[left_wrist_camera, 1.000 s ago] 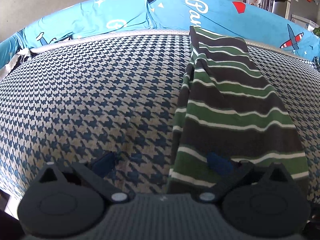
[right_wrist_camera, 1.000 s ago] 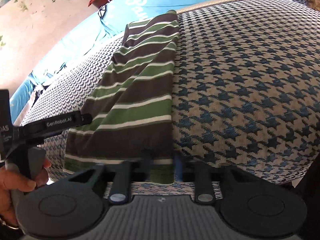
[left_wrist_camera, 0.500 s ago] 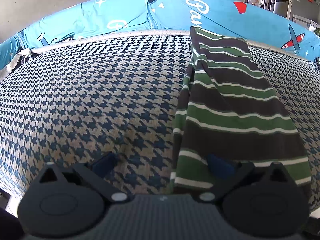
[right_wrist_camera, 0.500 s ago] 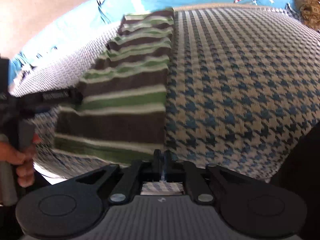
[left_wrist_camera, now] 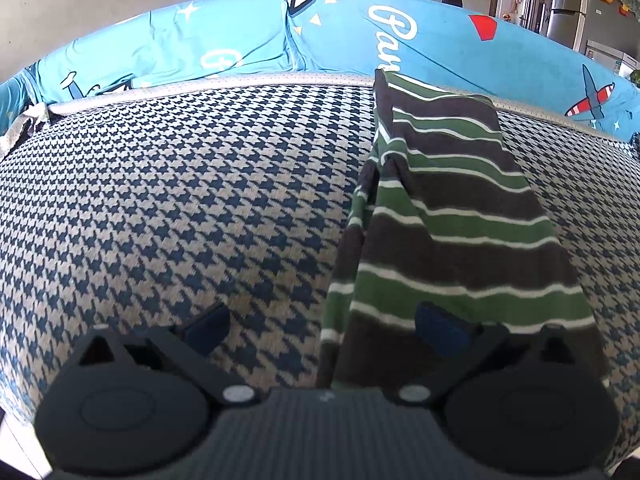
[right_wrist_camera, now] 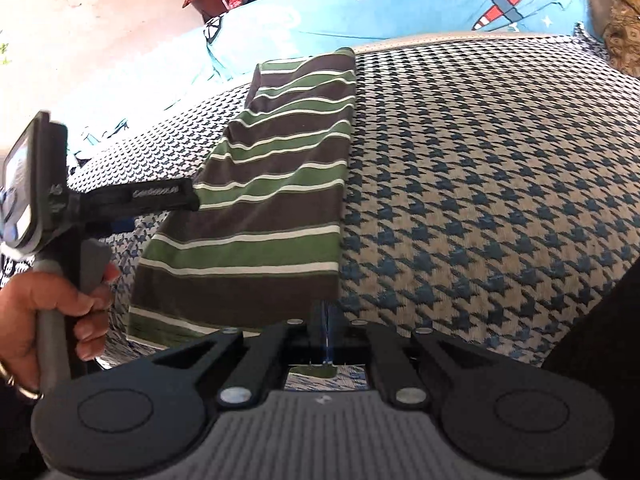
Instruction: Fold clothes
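A green, brown and white striped garment (left_wrist_camera: 452,216) lies folded into a long strip on the houndstooth sofa seat (left_wrist_camera: 180,200); it also shows in the right wrist view (right_wrist_camera: 276,200). My left gripper (left_wrist_camera: 324,328) is open, straddling the garment's near left corner, its right pad over the cloth. My right gripper (right_wrist_camera: 326,320) is shut on the garment's near right corner and holds it slightly raised. The left gripper and the hand holding it show in the right wrist view (right_wrist_camera: 132,200).
A blue cartoon-print cover (left_wrist_camera: 240,48) drapes the sofa back. The houndstooth seat (right_wrist_camera: 500,200) stretches wide on both sides of the garment. A brown patterned cushion (right_wrist_camera: 620,40) sits at the far right. The sofa's front edge is just under my grippers.
My right gripper closed from open onto the garment's near right corner and lifted that edge a little. My left gripper stayed open and edged closer to the near left corner.
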